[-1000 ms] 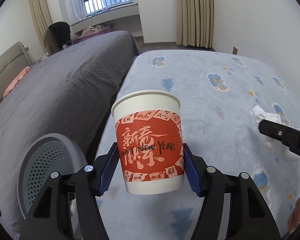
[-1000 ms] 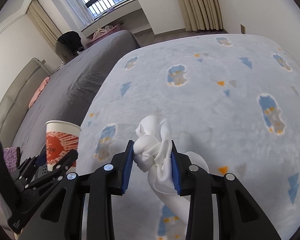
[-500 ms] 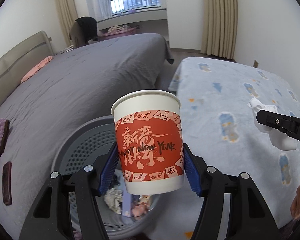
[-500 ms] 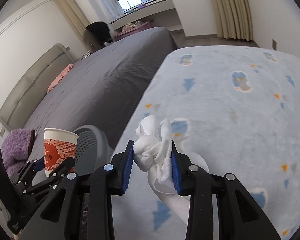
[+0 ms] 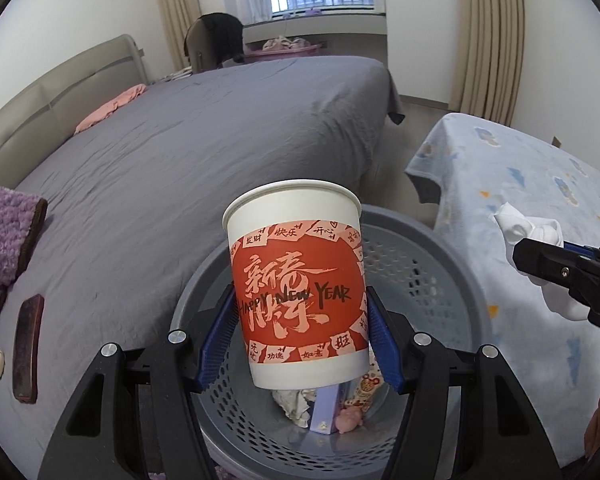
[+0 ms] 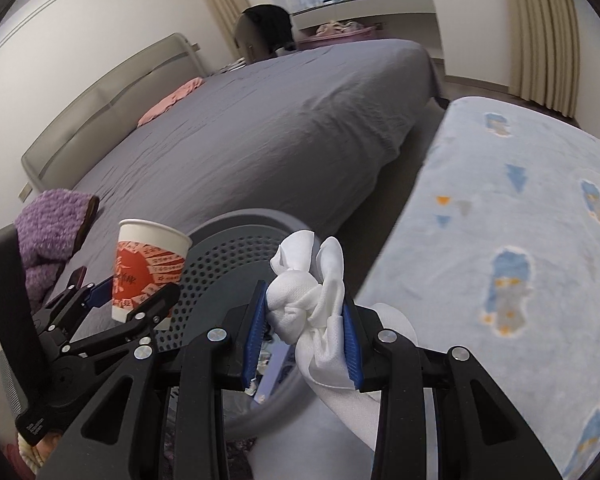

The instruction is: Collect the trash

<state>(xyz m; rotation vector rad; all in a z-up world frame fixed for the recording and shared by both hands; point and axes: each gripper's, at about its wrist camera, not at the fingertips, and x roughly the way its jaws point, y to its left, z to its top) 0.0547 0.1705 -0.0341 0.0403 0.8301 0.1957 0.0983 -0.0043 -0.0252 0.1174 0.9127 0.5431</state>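
– Where's the paper cup (image 5: 298, 280)?

– Upright, clamped in my left gripper (image 5: 298, 344), above the grey perforated bin (image 5: 440, 264).

– The other side?

– My right gripper (image 6: 304, 344) pinches a crumpled white tissue (image 6: 308, 292), just beside the bin's rim, near the blue blanket (image 6: 520, 220).

I count one cup (image 5: 298, 286), one tissue wad (image 6: 314, 300), one bin (image 5: 452, 264), two beds and my two claws.

Matt paper cup (image 5: 298, 292) w/ glossy red print, soft crumpled white tissue (image 6: 312, 300), perforated smooth grey plastic bin (image 5: 456, 276), matt grey bedsheet (image 5: 204, 148), fuzzy purple knit (image 5: 4, 216).
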